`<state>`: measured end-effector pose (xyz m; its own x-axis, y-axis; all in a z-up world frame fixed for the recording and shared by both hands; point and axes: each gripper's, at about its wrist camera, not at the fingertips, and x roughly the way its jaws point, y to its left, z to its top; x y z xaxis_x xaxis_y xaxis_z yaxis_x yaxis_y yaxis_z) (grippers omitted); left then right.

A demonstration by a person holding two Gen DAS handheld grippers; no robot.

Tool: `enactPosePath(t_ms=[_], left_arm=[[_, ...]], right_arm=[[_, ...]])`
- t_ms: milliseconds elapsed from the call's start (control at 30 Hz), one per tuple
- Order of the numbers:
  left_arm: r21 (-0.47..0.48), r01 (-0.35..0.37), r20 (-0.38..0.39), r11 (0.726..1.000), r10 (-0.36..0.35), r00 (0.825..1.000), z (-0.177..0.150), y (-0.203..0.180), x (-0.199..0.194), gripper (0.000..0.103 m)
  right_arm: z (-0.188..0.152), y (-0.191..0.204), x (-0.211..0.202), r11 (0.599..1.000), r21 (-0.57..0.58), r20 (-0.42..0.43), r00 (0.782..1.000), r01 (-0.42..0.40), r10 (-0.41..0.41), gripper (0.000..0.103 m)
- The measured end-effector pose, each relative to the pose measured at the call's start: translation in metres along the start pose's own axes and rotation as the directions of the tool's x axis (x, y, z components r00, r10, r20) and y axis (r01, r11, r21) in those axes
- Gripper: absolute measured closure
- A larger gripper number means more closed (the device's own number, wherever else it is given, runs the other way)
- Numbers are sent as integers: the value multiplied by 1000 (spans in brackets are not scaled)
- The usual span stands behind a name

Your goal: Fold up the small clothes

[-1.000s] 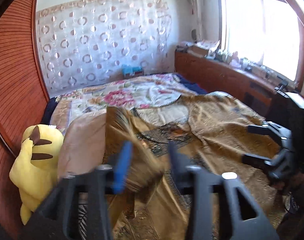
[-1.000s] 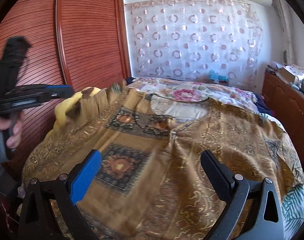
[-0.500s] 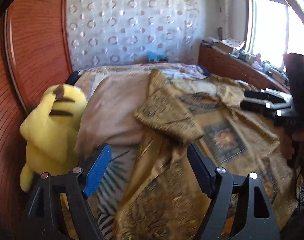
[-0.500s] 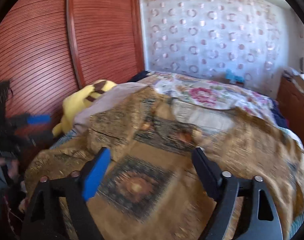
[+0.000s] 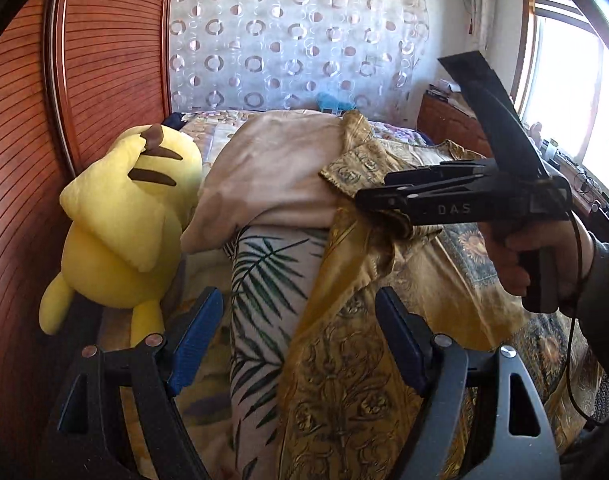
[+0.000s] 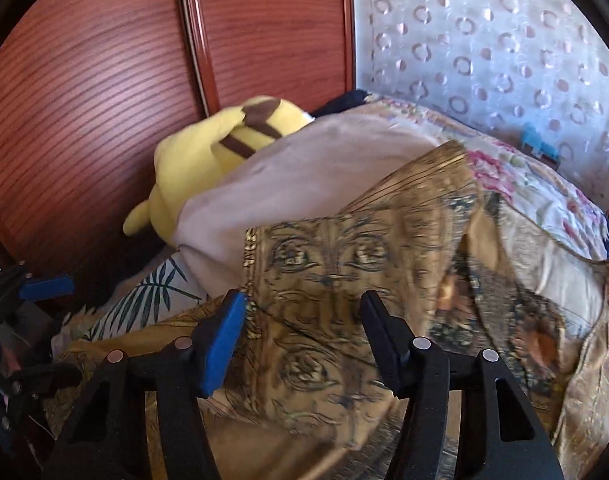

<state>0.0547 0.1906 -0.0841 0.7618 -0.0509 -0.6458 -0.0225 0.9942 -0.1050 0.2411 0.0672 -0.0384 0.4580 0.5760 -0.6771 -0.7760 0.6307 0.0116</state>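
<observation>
A gold and brown patterned garment [image 5: 344, 380] lies spread over the bed, with one sleeve [image 6: 344, 248] folded back across it. My left gripper [image 5: 298, 336] is open low over the garment's near left edge. That edge and a leaf-print cloth show between its fingers, untouched. My right gripper [image 6: 302, 332] hovers over the folded sleeve with its jaws closing. The sleeve fabric lies between them, but the pads do not press on it. From the left wrist view, the right gripper [image 5: 364, 196] reaches in from the right, held by a hand [image 5: 516, 264].
A yellow plush toy [image 5: 120, 220] leans at the bed's left side against a slatted wooden wardrobe [image 5: 104, 60]. A beige pillow [image 5: 272, 176] lies beside it, over a leaf-print cloth [image 5: 264, 280]. A wooden shelf and a window are at the far right.
The left gripper let go of the lifted sleeve, opened and sank toward the garment's near left edge. The sleeve now lies folded over. The right gripper swung left to it and narrowed.
</observation>
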Motion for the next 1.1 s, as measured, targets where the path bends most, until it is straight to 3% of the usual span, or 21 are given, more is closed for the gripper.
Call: enactPosePath(t_ms=[167,267,333,500,600,667,733,767,900,1100], left_arm=[[-6,5,3,1000,-5,1000,-3,1,0,24],[-7,10,6,1000,-10,1000,-3,-2,-1,24],[-2,14,7,1000,-14,1000,-3,-5,-2,24],[9,22,18,1000,-23,1000,-2,-13,-6,24],[14,32,25,999,-33,999,-1,-21,-7,24],[18,38,26,999,-39,999,1,-27,-5,24],[25,46,25,999,-46,999,5,-34,-3,24],[29,48,24,998,-49,998,7,-36,-1,24],[54,64,19,996,-65,998,14,-51,5,24],[87,95,5,992,-96,995,27,-77,20,24]], right_arm=[[6,10,2,1000,-26,-12,1000,-11,11,44],[6,14,10,998,-60,-48,998,27,-29,62],[6,15,8,994,-84,-24,997,71,-73,92],[1,-23,-46,992,19,124,984,128,-129,94],[-14,-55,-69,976,100,139,969,193,-206,94],[-24,-69,-75,966,119,117,963,228,-242,88],[-34,-76,-80,958,115,101,956,263,-275,73],[-39,-79,-82,957,110,98,955,269,-280,71],[-57,-84,-95,960,107,86,960,259,-268,45],[-83,-97,-125,956,158,94,960,249,-265,39]])
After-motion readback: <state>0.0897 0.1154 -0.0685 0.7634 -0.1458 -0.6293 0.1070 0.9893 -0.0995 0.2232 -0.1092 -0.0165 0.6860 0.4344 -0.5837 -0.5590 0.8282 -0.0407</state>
